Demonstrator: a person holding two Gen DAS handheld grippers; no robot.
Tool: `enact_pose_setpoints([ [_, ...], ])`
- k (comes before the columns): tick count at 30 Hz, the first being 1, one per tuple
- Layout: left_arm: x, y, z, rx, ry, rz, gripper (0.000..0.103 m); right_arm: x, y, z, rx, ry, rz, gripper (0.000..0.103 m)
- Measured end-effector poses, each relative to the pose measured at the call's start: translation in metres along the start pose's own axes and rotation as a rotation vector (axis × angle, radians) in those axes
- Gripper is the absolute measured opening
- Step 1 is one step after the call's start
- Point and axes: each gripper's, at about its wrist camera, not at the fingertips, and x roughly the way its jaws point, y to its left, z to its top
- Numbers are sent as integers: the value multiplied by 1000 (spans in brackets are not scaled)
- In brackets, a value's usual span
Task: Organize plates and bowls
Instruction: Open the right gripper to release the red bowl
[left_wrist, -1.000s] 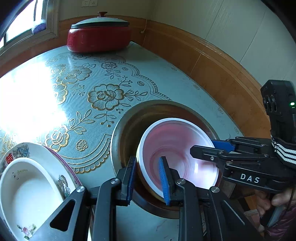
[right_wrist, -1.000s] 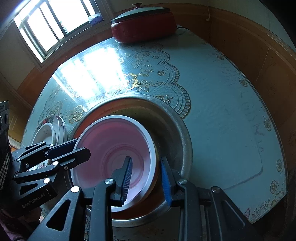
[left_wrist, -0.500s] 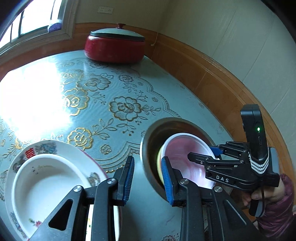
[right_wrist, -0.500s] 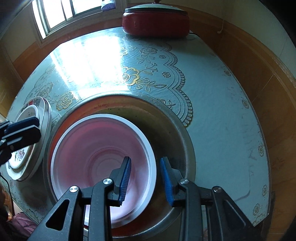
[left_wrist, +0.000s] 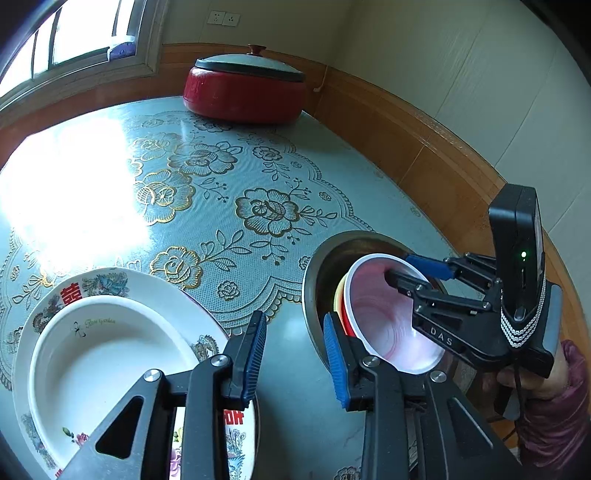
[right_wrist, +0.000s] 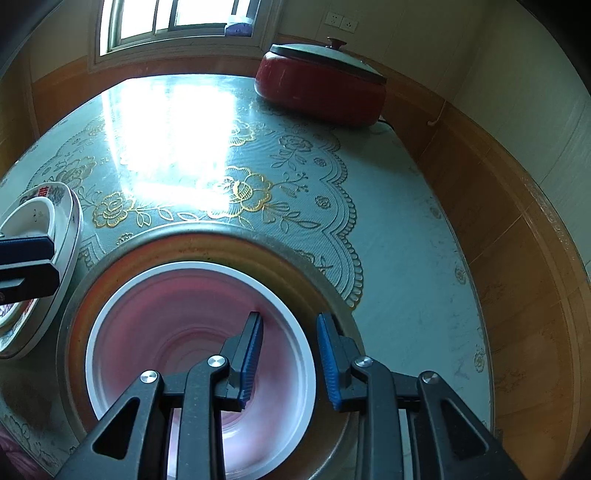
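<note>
Pale teal tablecloth (left_wrist: 258, 166) with gold rose outlines fills the middle of the frame. Upper centre, a red electric pot (left_wrist: 245, 94) with a grey-green lid. Lower left, a plain white bowl (left_wrist: 107, 365) sits on a white plate (left_wrist: 110, 280) printed with red characters and flowers. At right, a white-rimmed pink bowl (left_wrist: 388, 321), red and yellow edges behind, in a dull metal basin (left_wrist: 314, 273). Blue gripper pads (left_wrist: 255, 358).

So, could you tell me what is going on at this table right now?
A person is sorting dishes with two handheld grippers. The right gripper is open, straddling the rim of the pink bowl, which sits nested on other bowls in the metal basin. The left gripper is open and empty, between the basin and the stacked white plates.
</note>
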Motion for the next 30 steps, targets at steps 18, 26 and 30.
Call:
enact_pose_setpoints([
  [18,14,-4,0,19,55,-15,37,-42,-77,-26,381,-114,295,34],
  [26,29,-4,5,42,103,-3,37,-24,-95,-59,548,-5,294,38],
  [30,35,-5,6,64,124,6,36,-21,-90,-65,543,25,262,38],
])
